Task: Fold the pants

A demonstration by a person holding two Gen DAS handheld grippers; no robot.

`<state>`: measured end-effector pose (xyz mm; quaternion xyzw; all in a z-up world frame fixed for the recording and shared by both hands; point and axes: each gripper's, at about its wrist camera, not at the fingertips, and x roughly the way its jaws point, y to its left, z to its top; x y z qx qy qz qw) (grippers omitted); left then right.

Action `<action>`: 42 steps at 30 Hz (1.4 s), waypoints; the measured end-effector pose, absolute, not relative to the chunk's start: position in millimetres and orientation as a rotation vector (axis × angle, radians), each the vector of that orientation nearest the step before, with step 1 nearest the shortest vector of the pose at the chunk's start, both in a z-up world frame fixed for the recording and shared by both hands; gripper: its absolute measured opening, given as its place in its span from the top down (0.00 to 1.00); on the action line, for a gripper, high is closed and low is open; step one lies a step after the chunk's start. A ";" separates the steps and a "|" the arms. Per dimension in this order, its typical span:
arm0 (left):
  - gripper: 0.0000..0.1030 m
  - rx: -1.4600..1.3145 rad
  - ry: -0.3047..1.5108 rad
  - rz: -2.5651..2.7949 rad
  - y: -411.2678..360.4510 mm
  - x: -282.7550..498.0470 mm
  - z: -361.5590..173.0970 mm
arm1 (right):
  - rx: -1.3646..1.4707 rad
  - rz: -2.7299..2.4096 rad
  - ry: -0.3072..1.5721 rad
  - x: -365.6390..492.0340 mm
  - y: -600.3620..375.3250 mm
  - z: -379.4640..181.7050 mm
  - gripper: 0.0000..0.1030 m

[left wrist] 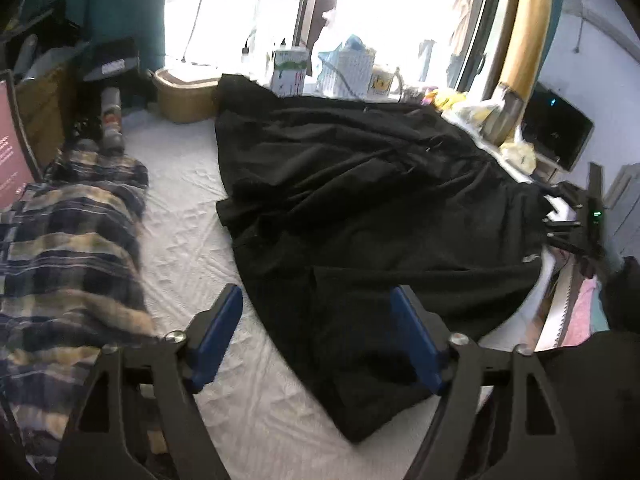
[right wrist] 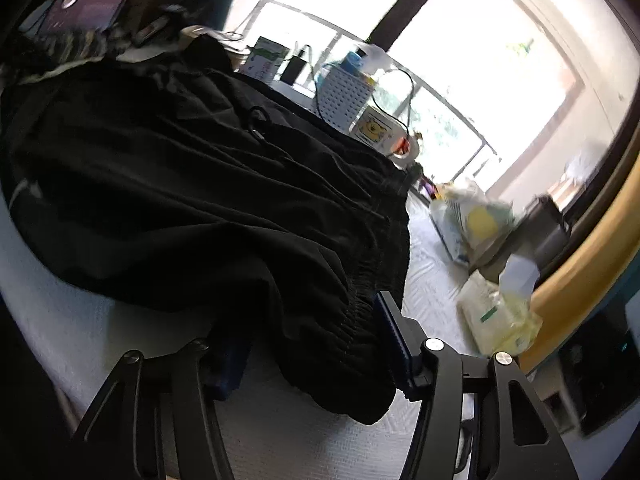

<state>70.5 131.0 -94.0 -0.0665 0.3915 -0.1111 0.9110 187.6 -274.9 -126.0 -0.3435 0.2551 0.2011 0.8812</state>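
- Presently spread over the bed sheet (left wrist: 192,248): black pants (left wrist: 360,200), rumpled and unfolded, covering most of the middle and reaching the far edge by the window; waistband end at the right near edge, a corner of cloth at the near edge.
- Left gripper (left wrist: 316,336): blue-padded fingers wide apart, holding nothing, poised over the near corner of the pants; right pad over black cloth, left pad over bare sheet; judged a straddle before a pinch on that edge.
- Right gripper (right wrist: 312,344): fingers apart, gathered waistband (right wrist: 360,312) lying between them; left finger largely hidden under a drape of cloth; not pinched shut as far as seen; judged a first hold for lifting and doubling over.
- Pants cloth: thin, matte, slack woven stuff, many soft creases; elastic waistband ruched in fine ribs; small pale mark near one hem; likely to slide and sag when lifted.
- Bed sheet: white, quilted or embossed in a fine pattern, lightly wrinkled.
- Plaid blanket (left wrist: 72,248): navy, tan and cream checks, fuzzy nap, bunched along the left edge, apart from the pants.
- Wicker basket (left wrist: 186,96): tan, oval, at the far left corner, just beside the pants.
- White perforated bin (right wrist: 344,100) and printed carton (left wrist: 290,70): rigid, along the far edge under the window.
- Fold not yet begun, by the lie of the cloth.
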 end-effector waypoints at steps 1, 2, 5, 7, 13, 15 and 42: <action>0.25 -0.130 0.799 -0.244 131.6 65.5 -91.0 | -0.714 0.413 0.536 187.1 -272.2 -126.5 0.43; 0.25 -0.118 0.791 -0.261 130.4 60.5 -88.9 | -0.713 0.407 0.541 188.2 -269.9 -127.2 0.44; 0.24 -0.064 0.791 -0.334 120.0 50.7 -88.1 | -0.702 0.399 0.562 188.8 -265.4 -127.1 0.47; 0.24 -0.006 0.807 -0.375 108.0 49.9 -92.8 | -0.675 0.398 0.581 191.3 -264.8 -125.7 0.49; 0.24 0.119 0.899 -0.370 83.8 77.3 -118.5 | -0.613 0.404 0.622 197.7 -266.2 -121.1 0.55; 0.24 0.107 0.903 -0.392 82.4 83.9 -114.6 | -0.611 0.404 0.624 197.7 -266.5 -120.2 0.55; 0.99 -0.100 0.474 -0.171 103.2 27.7 -35.4 | -0.487 0.391 0.496 176.9 -278.9 -86.5 0.73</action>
